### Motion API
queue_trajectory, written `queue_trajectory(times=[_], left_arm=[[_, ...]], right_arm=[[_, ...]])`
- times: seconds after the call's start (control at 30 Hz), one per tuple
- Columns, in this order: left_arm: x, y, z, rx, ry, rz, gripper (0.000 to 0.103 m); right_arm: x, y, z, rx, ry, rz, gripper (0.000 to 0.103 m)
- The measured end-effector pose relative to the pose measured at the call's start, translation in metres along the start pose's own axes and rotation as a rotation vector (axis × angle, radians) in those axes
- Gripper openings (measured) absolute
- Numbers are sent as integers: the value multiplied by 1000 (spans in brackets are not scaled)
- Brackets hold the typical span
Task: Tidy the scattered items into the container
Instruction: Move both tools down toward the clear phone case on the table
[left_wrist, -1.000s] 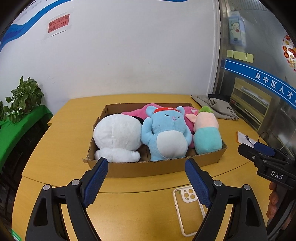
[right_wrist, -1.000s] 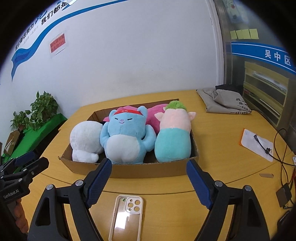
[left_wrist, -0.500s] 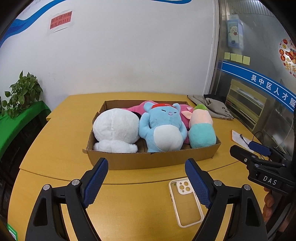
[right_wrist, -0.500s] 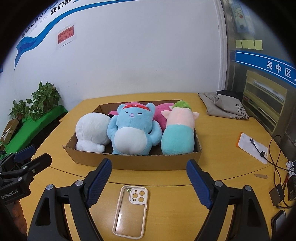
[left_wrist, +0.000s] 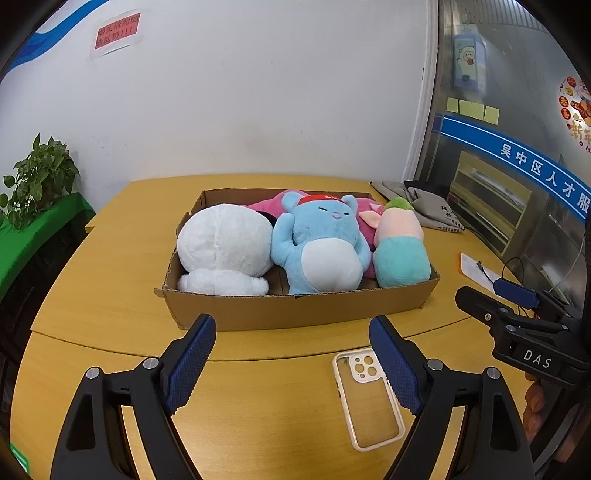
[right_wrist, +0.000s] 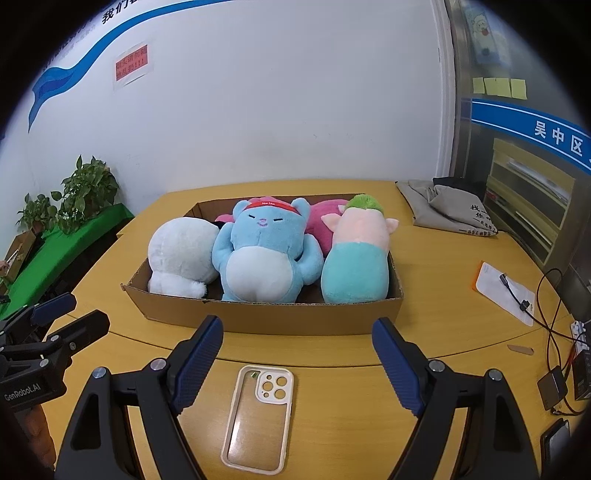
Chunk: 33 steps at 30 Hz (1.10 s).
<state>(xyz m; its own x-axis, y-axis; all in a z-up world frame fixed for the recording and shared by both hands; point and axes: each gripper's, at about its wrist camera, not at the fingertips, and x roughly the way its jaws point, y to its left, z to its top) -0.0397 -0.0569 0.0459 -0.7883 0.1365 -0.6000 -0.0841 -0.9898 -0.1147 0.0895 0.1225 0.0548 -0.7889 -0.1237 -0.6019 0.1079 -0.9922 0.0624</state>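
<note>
You are at a curved wooden table (left_wrist: 110, 295) with a warm yellow-brown grain and a seam running across it near you. Behind it stands a plain white wall (left_wrist: 258, 92) with a blue wave stripe and a small red paper sign (right_wrist: 131, 66) bearing Chinese writing too small to read. At the left, leafy green plants (right_wrist: 88, 192) sit above a bright green surface. At the right, a metal and glass partition carries a blue band (left_wrist: 535, 162) with white Chinese characters, and a row of yellow sticky notes (right_wrist: 498, 86) above it.

A shallow corrugated cardboard box (left_wrist: 295, 314) rests mid-table, and the soft toys lie inside it side by side: a round white plush (left_wrist: 221, 247) at the left, a blue plush (left_wrist: 321, 247) with a red headband in the middle, a pink and teal plush (left_wrist: 400, 251) with a green tuft at the right, and a pink plush (right_wrist: 327, 221) tucked behind them.

Your left gripper (left_wrist: 291, 350) is spread wide and holds nothing; its fingers (left_wrist: 190, 363) have ribbed blue pads on black plastic. Your right gripper (right_wrist: 297, 350) is likewise wide apart and empty, with "DAS" printed on its body in the left view. The left one reads "GenRobot.AI" in the right view.

A clear phone case (right_wrist: 258, 417) with a cream rim lies flat on the table between the box and you. A folded grey cloth bag (right_wrist: 447, 206) sits at the far right, with a white packet (right_wrist: 506, 291) and black cables (right_wrist: 554, 325) nearer.
</note>
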Motion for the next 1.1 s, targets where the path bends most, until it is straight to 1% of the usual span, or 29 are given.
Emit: queue_trajectory(times=[0.3, 0.43, 0.5, 0.57, 0.7, 0.77, 0.87, 0.93, 1.0, 1.03, 1.07, 1.1], left_arm=[[17, -12, 1, 7, 30, -36, 89], [32, -16, -5, 6, 79, -60, 89], [39, -15, -8, -8, 106, -76, 89], [48, -14, -13, -21, 133, -95, 89], [72, -18, -23, -41, 200, -117, 89], [92, -20, -31, -52, 253, -131, 89], [117, -23, -43, -61, 329, -127, 88], [129, -25, -50, -67, 370, -129, 88], [141, -29, -55, -67, 407, -139, 87], [145, -33, -58, -55, 421, -143, 84], [149, -37, -60, -41, 429, -147, 78], [152, -39, -62, -31, 438, -151, 73]], right_arm=[[5, -7, 0, 0, 7, -4, 83], [12, -13, -5, 8, 23, 6, 83], [17, -16, -12, 11, 42, 9, 83], [23, -20, -22, 14, 71, 9, 83], [43, -21, -55, 11, 169, 16, 82], [54, -17, -73, -3, 219, 27, 81], [67, -7, -100, -15, 290, 34, 81], [71, 0, -113, -26, 317, 37, 81], [73, 5, -123, -40, 329, 26, 79], [74, 7, -126, -44, 336, 25, 78], [75, 8, -130, -48, 345, 24, 74], [75, 9, -133, -52, 353, 24, 62]])
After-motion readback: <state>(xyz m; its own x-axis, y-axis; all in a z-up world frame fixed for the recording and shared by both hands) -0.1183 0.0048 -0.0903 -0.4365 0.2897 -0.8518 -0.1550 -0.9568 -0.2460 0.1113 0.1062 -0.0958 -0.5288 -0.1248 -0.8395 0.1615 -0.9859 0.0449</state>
